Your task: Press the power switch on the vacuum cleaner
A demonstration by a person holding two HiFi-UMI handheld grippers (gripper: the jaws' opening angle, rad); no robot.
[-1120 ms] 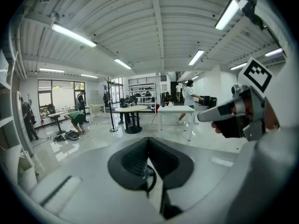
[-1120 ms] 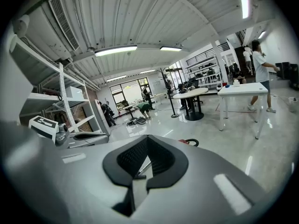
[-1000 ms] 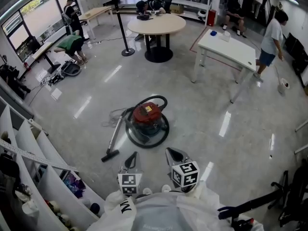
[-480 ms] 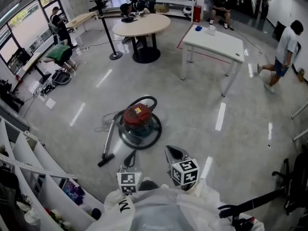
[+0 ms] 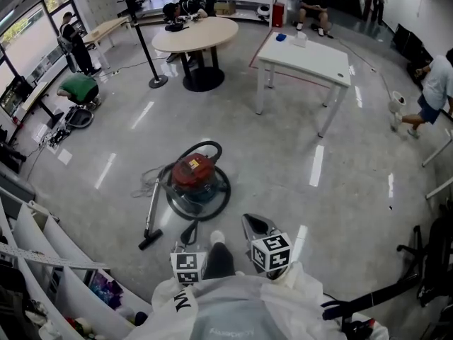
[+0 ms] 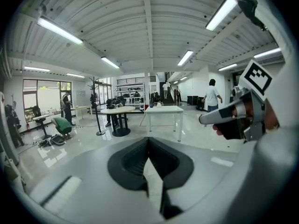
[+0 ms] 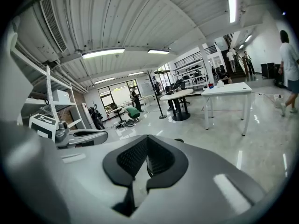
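Both tongs are held closed, nothing gripped: left gripper [image 5: 192,228] and right gripper [image 5: 250,222], side by side. The vacuum [image 5: 195,178] is seen on the floor [image 5: 297,190] just ahead, clear of the 2.

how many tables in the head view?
3: round beige table at back centre, white rectangular table to its right, light wooden desk at far back left. More may be hidden past the frame edges.

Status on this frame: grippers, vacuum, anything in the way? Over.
Left gripper shut, empty; right gripper shut, empty. Vacuum cleaner on floor ahead, untouched. Only its wand lies alongside, off the path.
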